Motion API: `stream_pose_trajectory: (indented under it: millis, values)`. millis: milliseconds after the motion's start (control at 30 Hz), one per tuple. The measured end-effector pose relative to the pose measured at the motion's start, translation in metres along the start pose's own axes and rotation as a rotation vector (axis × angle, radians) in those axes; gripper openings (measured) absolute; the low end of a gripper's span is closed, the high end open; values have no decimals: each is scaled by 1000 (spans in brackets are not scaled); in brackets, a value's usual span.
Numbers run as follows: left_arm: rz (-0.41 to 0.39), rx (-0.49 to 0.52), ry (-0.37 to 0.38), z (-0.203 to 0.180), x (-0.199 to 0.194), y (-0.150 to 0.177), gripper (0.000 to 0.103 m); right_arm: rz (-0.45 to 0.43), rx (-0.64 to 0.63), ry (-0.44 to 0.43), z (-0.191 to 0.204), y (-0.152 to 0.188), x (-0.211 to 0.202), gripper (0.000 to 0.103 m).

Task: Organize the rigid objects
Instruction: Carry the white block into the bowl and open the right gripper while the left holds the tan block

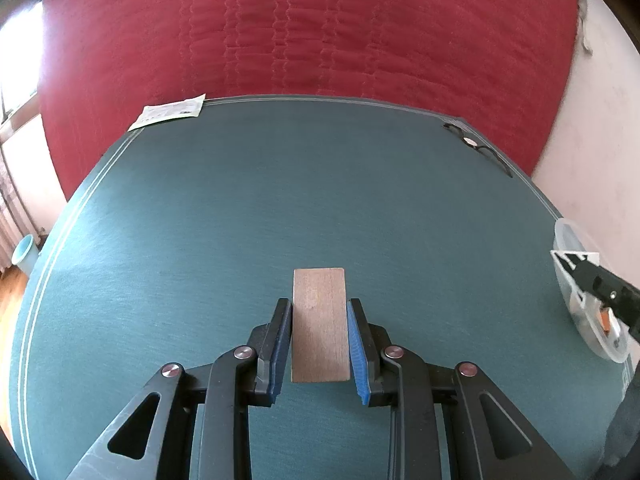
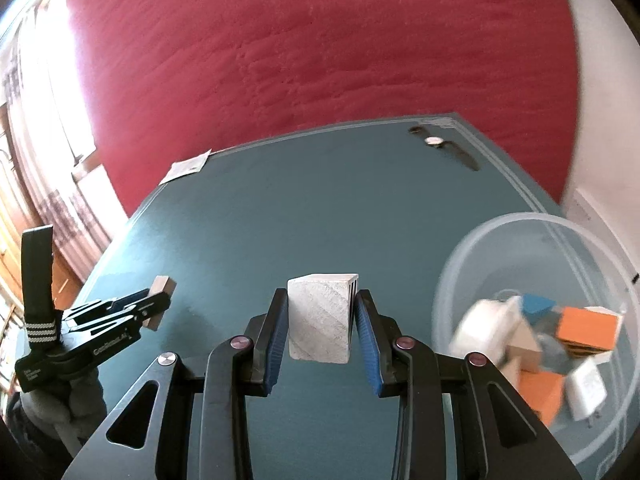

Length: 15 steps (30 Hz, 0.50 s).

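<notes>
My left gripper (image 1: 319, 308) is shut on a flat brown wooden block (image 1: 319, 322) and holds it over the teal table (image 1: 240, 208). In the right wrist view the left gripper (image 2: 160, 304) shows at the left with that wooden block (image 2: 162, 300) between its fingers. My right gripper (image 2: 320, 300) is shut on a pale grey-white block (image 2: 320, 318) with black stripes on its right side, held above the table. A clear plastic bowl (image 2: 472, 264) to its right holds several orange, white, blue and wooden blocks.
A wristwatch (image 2: 434, 141) lies at the table's far right corner; it also shows in the left wrist view (image 1: 472, 143). A white paper packet (image 1: 170, 112) lies at the far left corner. A red quilted bed (image 1: 320, 24) lies beyond. The bowl's rim (image 1: 568, 236) sits at the right edge.
</notes>
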<state>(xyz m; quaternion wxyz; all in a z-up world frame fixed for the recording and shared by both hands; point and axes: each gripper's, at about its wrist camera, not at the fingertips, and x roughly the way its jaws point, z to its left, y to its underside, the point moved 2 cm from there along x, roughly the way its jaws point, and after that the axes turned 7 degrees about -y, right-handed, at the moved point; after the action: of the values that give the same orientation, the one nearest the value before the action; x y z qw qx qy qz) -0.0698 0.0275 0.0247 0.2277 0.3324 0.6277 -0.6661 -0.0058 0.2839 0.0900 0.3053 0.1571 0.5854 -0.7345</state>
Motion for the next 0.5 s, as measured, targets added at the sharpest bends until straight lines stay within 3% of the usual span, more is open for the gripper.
stream_pose_trajectory:
  millis: [500]
  values:
    - [4, 71, 42, -33, -3, -4, 29, -55, 74, 133, -63, 2, -42, 34]
